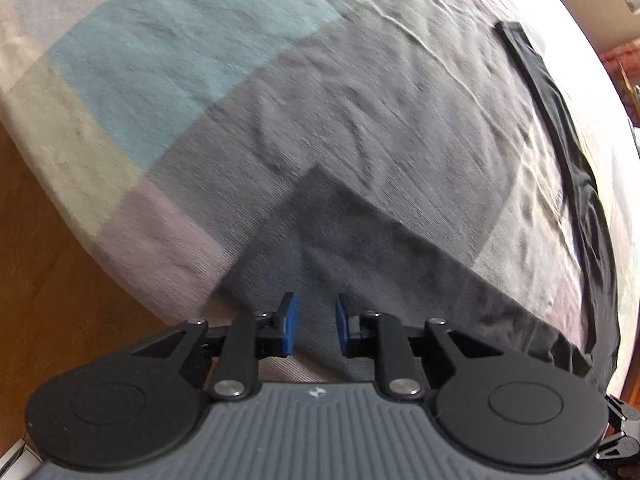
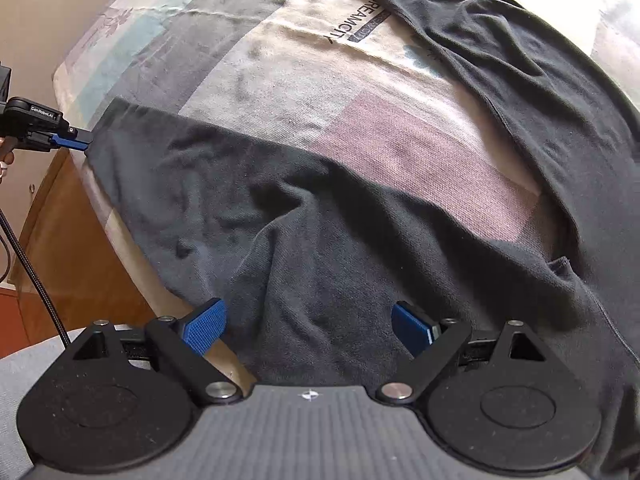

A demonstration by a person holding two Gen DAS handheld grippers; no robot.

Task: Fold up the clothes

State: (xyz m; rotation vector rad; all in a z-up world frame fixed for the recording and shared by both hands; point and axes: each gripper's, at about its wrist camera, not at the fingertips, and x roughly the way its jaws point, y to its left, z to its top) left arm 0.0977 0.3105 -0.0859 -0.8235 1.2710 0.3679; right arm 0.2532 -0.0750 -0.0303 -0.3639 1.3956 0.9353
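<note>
Left gripper (image 1: 316, 328), jaws slightly apart & pinching nothing, sits at the dark garment's (image 2: 304, 240) far-left corner, its long edge running rightward to the wide-spread right gripper (image 2: 308, 330) over the bedsheet (image 1: 200, 80).

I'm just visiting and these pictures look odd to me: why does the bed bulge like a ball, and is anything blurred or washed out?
Both views: a fisheye lens bends the patchwork bedspread into a dome, with dark corners. Left wrist view: the spread is smeared soft, and daylight glares white beside the dark garment. Right wrist view: sharper, the blue fingers crisp, the pale patches washed out.
</note>
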